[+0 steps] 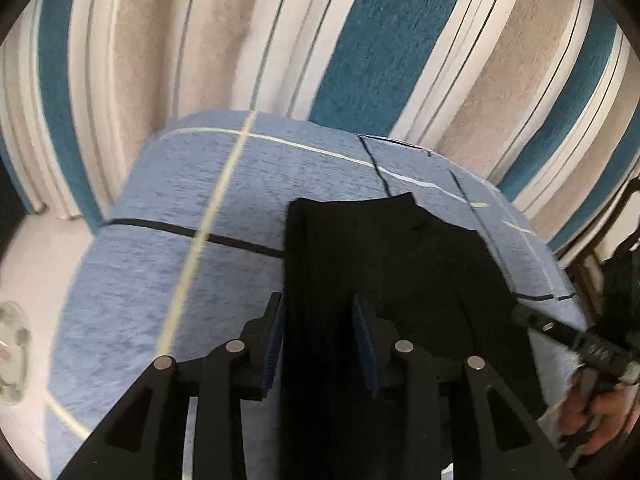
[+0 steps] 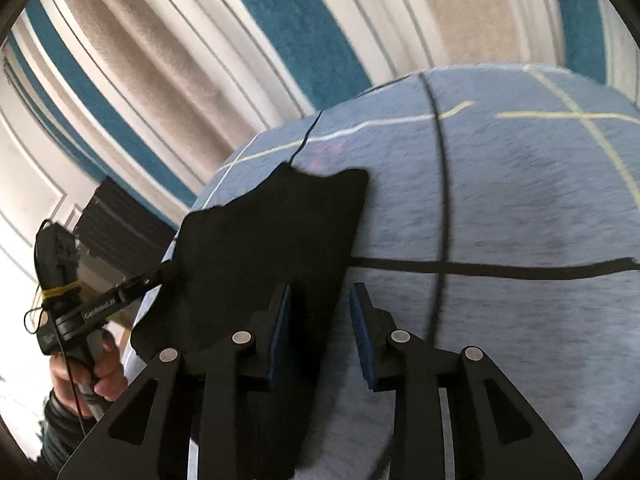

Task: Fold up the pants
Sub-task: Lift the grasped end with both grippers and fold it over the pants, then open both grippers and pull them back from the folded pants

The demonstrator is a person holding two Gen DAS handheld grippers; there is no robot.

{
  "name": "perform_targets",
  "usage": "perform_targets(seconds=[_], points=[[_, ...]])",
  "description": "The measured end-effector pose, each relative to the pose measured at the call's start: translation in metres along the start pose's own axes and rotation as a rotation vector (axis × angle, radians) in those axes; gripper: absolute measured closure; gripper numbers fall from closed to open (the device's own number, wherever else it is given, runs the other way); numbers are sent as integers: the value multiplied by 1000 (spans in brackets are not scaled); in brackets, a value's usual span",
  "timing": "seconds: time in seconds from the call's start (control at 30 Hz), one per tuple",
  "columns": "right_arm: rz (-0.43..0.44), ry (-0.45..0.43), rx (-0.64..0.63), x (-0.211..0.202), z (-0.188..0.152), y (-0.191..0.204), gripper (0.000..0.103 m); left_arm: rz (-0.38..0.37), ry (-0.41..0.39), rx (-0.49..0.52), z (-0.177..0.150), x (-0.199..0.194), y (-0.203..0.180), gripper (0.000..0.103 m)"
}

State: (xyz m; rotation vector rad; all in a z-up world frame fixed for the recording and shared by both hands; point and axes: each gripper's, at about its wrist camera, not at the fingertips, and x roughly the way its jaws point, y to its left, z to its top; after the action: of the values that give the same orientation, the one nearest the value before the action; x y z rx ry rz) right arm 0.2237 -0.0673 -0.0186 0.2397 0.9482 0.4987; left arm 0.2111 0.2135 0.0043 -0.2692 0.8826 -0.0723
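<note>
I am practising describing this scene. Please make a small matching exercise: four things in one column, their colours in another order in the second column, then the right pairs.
Things:
1. pants
2. blanket under the pants
3. wide carpet stripe
4. gripper pads

Colours:
A. teal
B. black
C. dark blue
D. light blue with thin lines

Pairs: 1-B, 2-D, 3-A, 4-C

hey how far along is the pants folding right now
Done: the black pants already lie as a compact folded panel on the blue blanket. In hand: nothing looks gripped; the left gripper straddles the near edge with jaws apart, and the right gripper is open at the panel's side edge. Left: possibly one more fold or smoothing; I cannot tell whether this is the final size.
</note>
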Motion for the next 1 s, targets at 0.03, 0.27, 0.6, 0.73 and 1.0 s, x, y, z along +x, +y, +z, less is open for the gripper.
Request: perform_targets(seconds=[0.03,0.27,0.6,0.73,1.0], points=[[-4,-18,-7,-9,-2,2,72,23,-14,16,-2,-7,-4,67],[15,-55,-182,-35,-32,50,72,-25,-117,72,-29,-61,-39,67],[-41,33,-265,-6,-59,63,72,76,-52,185,-76,-39,-61,67],[-60,29,-285,-20,-60,74,71,104,-56,169,-75,-48,-67,67],[-66,1,-308,-57,-82,82,59,141,-80,87,-94,-81,-79,62]])
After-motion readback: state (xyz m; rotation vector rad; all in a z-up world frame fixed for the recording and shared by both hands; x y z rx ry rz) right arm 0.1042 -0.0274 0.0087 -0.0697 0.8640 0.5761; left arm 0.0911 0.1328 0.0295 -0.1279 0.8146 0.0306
